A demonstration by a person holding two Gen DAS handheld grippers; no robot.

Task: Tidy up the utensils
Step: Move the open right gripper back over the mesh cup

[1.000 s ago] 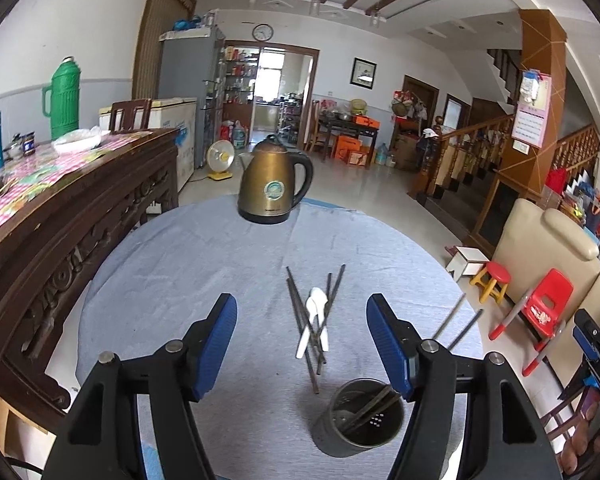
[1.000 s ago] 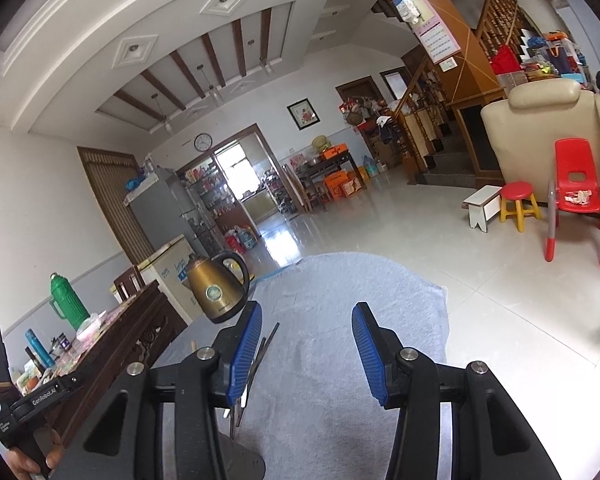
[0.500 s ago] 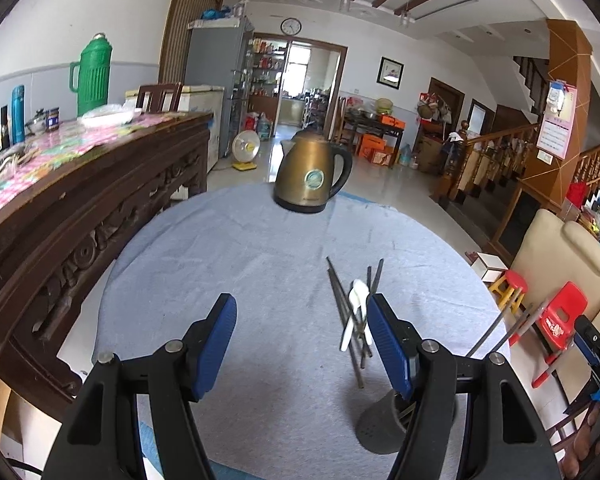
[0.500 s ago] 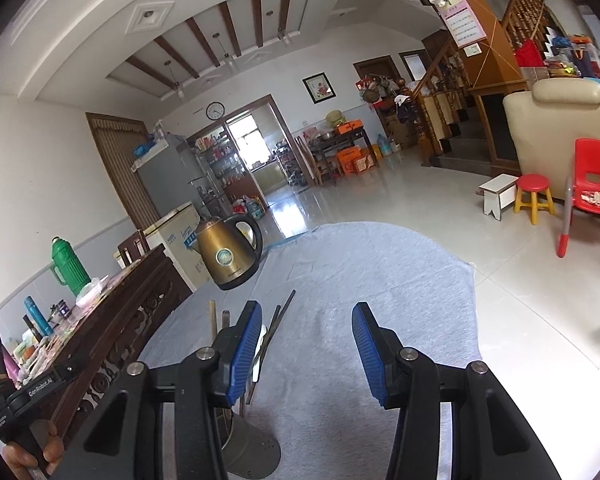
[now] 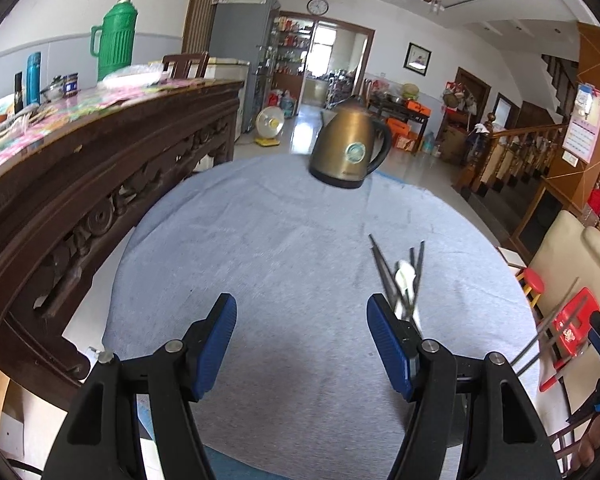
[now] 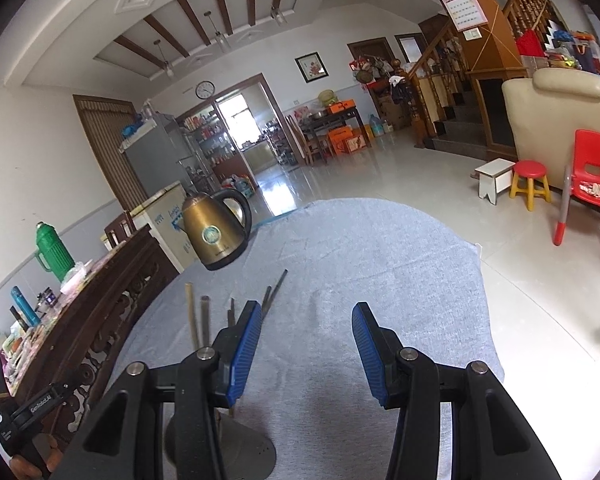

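We see a loose bundle of dark metal chopsticks [image 5: 396, 270] with a white plastic spoon [image 5: 405, 280] lying right of centre on the round grey-clothed tabletop [image 5: 260, 248], partly hidden behind our left gripper [image 5: 302, 338], its jaws wide and empty. Our right gripper [image 6: 306, 350] likewise gapes empty; the grey cylindrical utensil holder [image 6: 236, 446] at lower left is mostly blocked.
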